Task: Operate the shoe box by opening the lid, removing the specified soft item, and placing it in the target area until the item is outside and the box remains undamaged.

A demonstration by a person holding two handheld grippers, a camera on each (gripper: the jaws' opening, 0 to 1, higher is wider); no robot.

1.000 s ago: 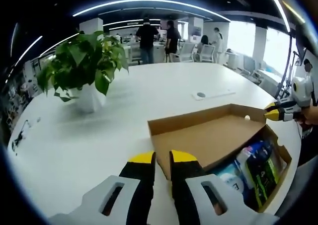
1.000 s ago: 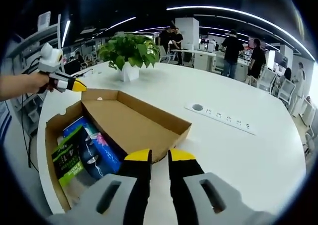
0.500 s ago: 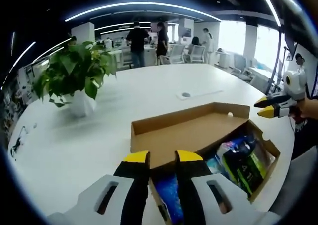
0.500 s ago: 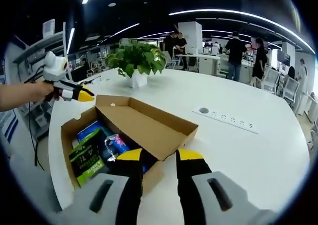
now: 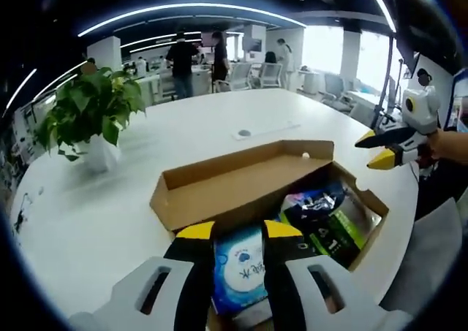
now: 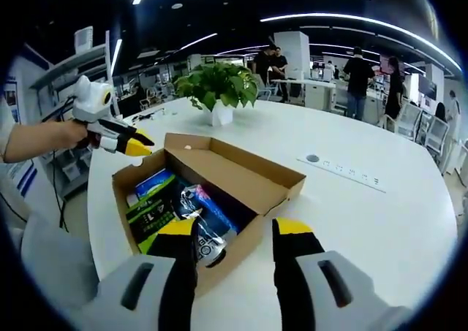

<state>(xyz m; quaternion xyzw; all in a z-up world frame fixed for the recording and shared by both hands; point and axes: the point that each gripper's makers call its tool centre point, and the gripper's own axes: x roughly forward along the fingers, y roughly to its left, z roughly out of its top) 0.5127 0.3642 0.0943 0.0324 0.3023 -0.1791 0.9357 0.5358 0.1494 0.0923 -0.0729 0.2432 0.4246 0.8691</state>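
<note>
Lying in the open shoe box [image 5: 241, 192], the blue-and-white soft pack [image 5: 239, 267] sits directly between the spread jaws of the left gripper [image 5: 238, 232] (nearer arm), while the right gripper [image 6: 234, 237] hangs spread over the box's near edge.

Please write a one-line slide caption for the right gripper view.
Open brown cardboard shoe box with soft packets, between the right gripper and left gripper.
</note>
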